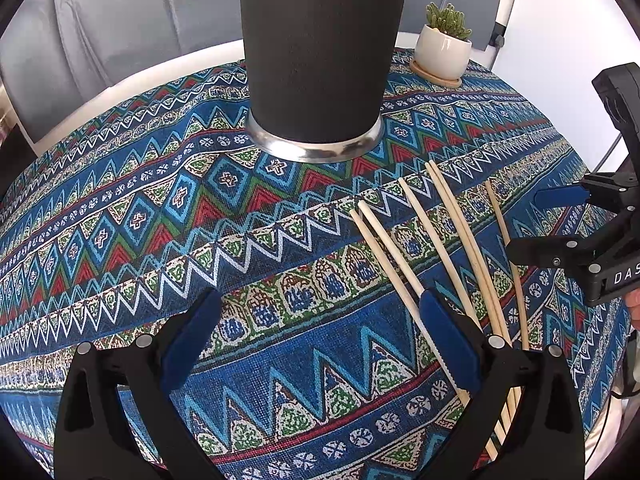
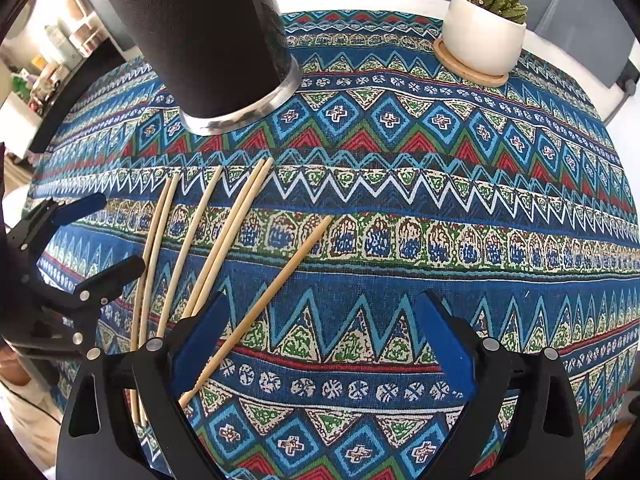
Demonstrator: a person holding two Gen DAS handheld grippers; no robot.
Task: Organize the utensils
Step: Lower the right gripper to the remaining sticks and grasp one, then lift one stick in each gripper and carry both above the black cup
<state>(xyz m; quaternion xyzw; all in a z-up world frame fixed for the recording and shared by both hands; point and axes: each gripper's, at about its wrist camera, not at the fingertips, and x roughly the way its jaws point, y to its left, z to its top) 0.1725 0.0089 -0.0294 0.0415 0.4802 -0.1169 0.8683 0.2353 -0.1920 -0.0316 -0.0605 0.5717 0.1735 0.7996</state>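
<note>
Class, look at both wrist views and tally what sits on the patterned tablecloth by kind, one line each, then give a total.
Chopsticks: 6
Black tumbler: 1
Potted cactus: 1
Wooden saucer under the pot: 1
Total: 9
Both the left gripper and right gripper are open and hold nothing.

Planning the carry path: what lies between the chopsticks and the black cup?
Only bare patterned tablecloth lies between the chopsticks and the black cup; nothing stands there, as both wrist views show.
</note>
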